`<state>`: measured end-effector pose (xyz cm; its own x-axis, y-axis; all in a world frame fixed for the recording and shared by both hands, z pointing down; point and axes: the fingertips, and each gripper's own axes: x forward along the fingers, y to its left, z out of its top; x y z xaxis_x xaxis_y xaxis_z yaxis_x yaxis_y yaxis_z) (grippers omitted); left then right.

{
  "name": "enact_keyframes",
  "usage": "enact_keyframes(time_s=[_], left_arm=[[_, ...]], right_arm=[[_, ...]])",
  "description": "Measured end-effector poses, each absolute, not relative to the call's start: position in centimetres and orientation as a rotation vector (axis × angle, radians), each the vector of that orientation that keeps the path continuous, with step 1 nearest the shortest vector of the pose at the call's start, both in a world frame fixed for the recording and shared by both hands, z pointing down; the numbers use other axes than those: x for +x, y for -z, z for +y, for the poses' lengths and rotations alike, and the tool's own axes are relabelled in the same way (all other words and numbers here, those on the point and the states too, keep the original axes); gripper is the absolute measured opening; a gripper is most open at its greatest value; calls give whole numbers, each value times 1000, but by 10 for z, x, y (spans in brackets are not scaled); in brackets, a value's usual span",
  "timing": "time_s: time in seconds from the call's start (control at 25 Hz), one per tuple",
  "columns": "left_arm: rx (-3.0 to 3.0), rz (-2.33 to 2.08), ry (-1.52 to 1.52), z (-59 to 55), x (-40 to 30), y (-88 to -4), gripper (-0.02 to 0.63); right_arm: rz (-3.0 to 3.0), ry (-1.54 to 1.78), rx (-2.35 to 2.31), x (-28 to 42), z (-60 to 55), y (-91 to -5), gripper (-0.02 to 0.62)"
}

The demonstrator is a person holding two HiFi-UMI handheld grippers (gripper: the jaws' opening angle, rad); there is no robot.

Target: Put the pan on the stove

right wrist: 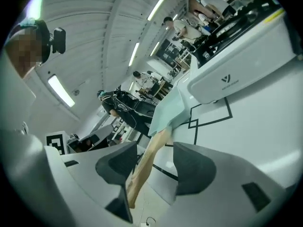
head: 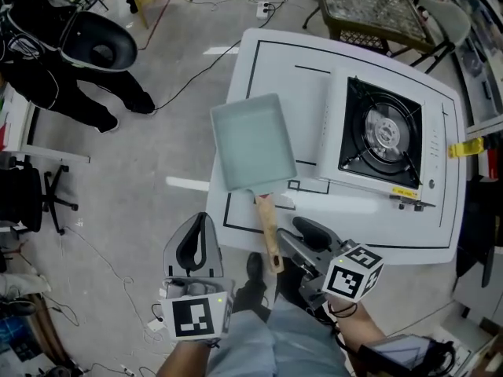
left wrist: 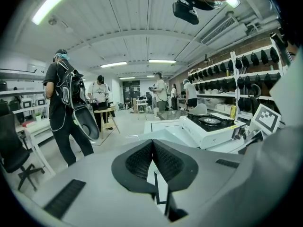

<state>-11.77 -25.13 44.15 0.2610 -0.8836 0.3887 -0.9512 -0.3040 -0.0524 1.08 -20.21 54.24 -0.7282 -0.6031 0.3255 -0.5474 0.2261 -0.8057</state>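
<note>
The right gripper (head: 302, 239) has its jaws spread wide. Between them runs the light wooden handle (right wrist: 144, 167) of the pale green rectangular pan (head: 253, 141). The handle lies closer to one pad than the other and is not pinched by either, so this tool grips nothing. The handle's end pokes back past the jaws toward the person, out over the near edge of the white table with black line markings (head: 259, 61). The pan's tray sits flat on that table just ahead of the right gripper and slightly to its left, at the table's left side. The white single-burner portable gas stove with a black grate (head: 385, 136) stands ahead and to the right of the right gripper, beside the pan but apart from it, its burner bare. The left gripper (head: 203, 225) hangs off the table's near left corner, left of the handle, with its dark ribbed pads pressed together on nothing and the pan ahead to its right.
</note>
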Motion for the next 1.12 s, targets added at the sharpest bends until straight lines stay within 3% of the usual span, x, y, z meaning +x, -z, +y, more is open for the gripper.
enact_keyframes(time_s=[1.12], left_arm=[[2116,-1886,-497,-291,-186,-459,18]], right_arm=[[2453,1946,-860,-52,-238,-575,230]])
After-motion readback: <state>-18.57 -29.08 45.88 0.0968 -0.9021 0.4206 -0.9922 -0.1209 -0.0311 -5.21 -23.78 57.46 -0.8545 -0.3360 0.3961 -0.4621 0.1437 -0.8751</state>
